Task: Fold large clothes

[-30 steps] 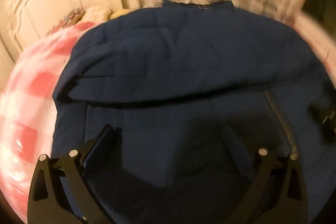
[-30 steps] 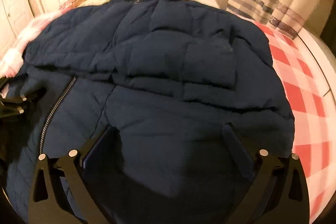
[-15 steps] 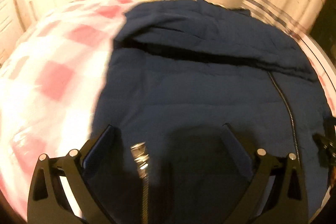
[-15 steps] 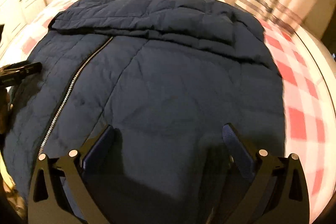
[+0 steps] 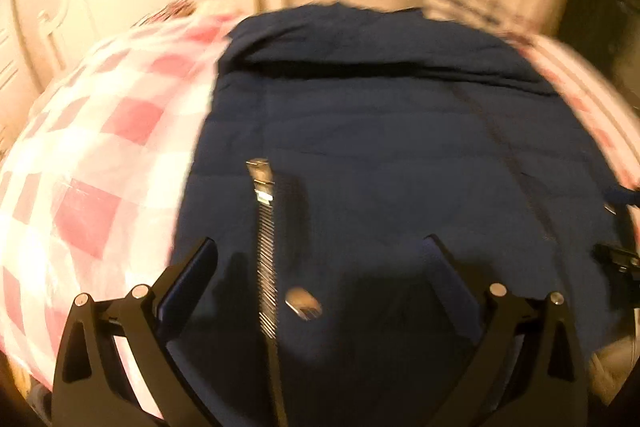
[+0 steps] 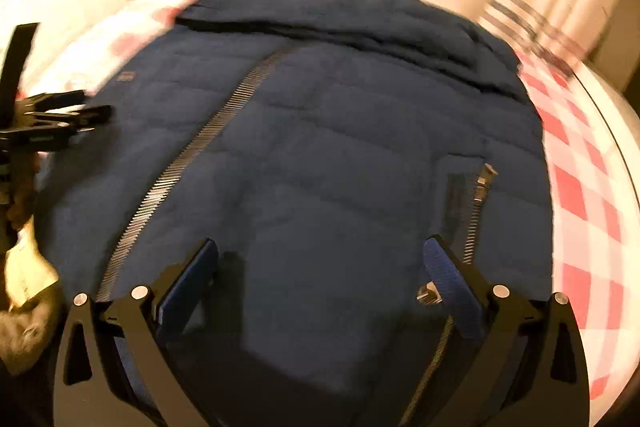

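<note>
- The bed, under a pink-and-white checked cover, carries everything.
- The navy jacket lies spread across the bed, its far part folded over.
- The left gripper hovers low above the jacket's near-left part, jaws spread, nothing between them.
- The right gripper hovers over the near-right part, jaws spread likewise.
- The centre zipper runs diagonally.

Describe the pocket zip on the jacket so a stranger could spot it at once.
Start at the bed with the red and white checked cover; a dark blue padded jacket lies spread across it. On the jacket's side nearest the bare checks, just ahead of the right tongs, runs the short pocket zip. Unlike the long front zip slanting up the middle, it is brief and ends in a metal pull.
</note>
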A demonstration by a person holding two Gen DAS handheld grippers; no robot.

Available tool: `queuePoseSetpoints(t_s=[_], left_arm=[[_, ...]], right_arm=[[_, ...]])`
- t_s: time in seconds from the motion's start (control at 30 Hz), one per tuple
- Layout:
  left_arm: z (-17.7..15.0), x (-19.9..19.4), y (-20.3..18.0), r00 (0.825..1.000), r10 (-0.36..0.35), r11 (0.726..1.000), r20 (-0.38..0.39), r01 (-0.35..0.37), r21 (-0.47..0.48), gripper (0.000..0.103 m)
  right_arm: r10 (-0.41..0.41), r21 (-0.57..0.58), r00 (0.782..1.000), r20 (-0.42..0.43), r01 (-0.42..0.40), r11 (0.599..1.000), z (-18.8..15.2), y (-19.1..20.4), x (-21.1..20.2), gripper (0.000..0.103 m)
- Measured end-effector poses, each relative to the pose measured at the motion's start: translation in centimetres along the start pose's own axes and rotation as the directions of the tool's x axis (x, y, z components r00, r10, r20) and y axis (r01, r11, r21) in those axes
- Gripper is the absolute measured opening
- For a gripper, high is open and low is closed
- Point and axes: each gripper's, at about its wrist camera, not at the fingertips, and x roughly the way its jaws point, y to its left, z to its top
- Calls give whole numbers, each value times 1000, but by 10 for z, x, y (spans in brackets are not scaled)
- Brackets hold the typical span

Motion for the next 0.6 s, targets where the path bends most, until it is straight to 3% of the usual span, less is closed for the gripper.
queuePoseSetpoints(t_s=[0.1, 0.17, 0.2, 0.3, 0.37, 0.43, 0.53, 0.57, 0.6], left_arm=[[-22, 2, -35, 999, -19, 993, -31, 23, 118, 101], [-39, 2, -48, 999, 48, 982, 23, -52, 179, 101], [-44, 0, -50, 997, 59, 982, 52, -67, 179, 101], [-40, -11, -43, 999, 44, 992, 6, -44, 115, 100], [-38, -24, -37, 998, 3, 994, 66, -9, 106, 100], [-45, -41, -46, 993, -28, 989, 118, 10, 148, 101], [-69, -25, -68, 999, 5, 965, 51, -18, 263, 101], [-79, -26, -65, 994, 0, 969, 105, -26, 246, 101], [-82, -27, -61, 995, -12, 974, 99, -10, 225, 101]], right_arm=[[26, -85, 1000, -8, -26, 996, -20, 20, 4, 98], [26, -73, 999, 39, -23, 997, -32, 18, 10, 99], [35, -56, 999, 39, -33, 998, -33, 16, 10, 99], [6, -37, 1000, 15, -5, 999, -29, 15, 2, 98], [4, -56, 998, 56, -1, 998, -30, 22, -14, 98], [17, -82, 996, 86, -10, 997, -36, 28, -23, 98], [34, -84, 999, 38, -31, 996, -53, 26, -5, 99], [53, -62, 996, 77, -49, 997, -57, 23, -9, 99], [60, -51, 995, 83, -56, 997, -59, 22, -10, 98]])
